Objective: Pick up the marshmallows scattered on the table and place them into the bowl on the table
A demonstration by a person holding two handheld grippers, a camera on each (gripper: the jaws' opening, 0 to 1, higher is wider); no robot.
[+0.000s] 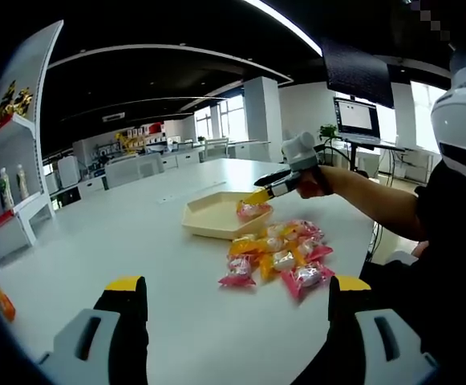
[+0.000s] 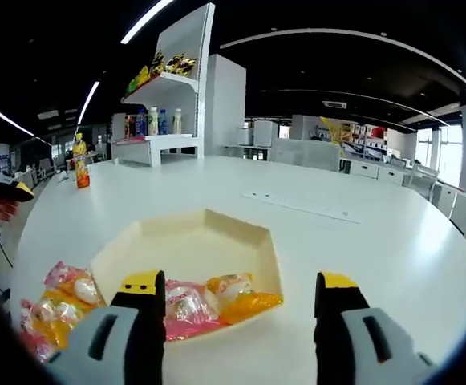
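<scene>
A cream, shallow hexagonal bowl (image 1: 208, 218) (image 2: 192, 241) rests on the white table. Just inside its near rim lie a pink marshmallow packet (image 2: 186, 309) and an orange one (image 2: 245, 303); the left gripper view shows a packet (image 1: 253, 210) there too. Beside the bowl is a heap of several pink and yellow marshmallow packets (image 1: 281, 257) (image 2: 56, 309). My right gripper (image 2: 239, 297) (image 1: 269, 191) hovers over the bowl's near rim, open, with nothing between its jaws. My left gripper (image 1: 239, 289) is open, short of the heap and holding nothing.
A white shelf unit (image 1: 8, 176) (image 2: 168, 96) with bottles and snacks stands at the table's far side. An orange bottle (image 2: 79, 172) stands on the table near it. The person's arm (image 1: 369, 196) reaches in from the right. A monitor (image 1: 357, 119) sits behind.
</scene>
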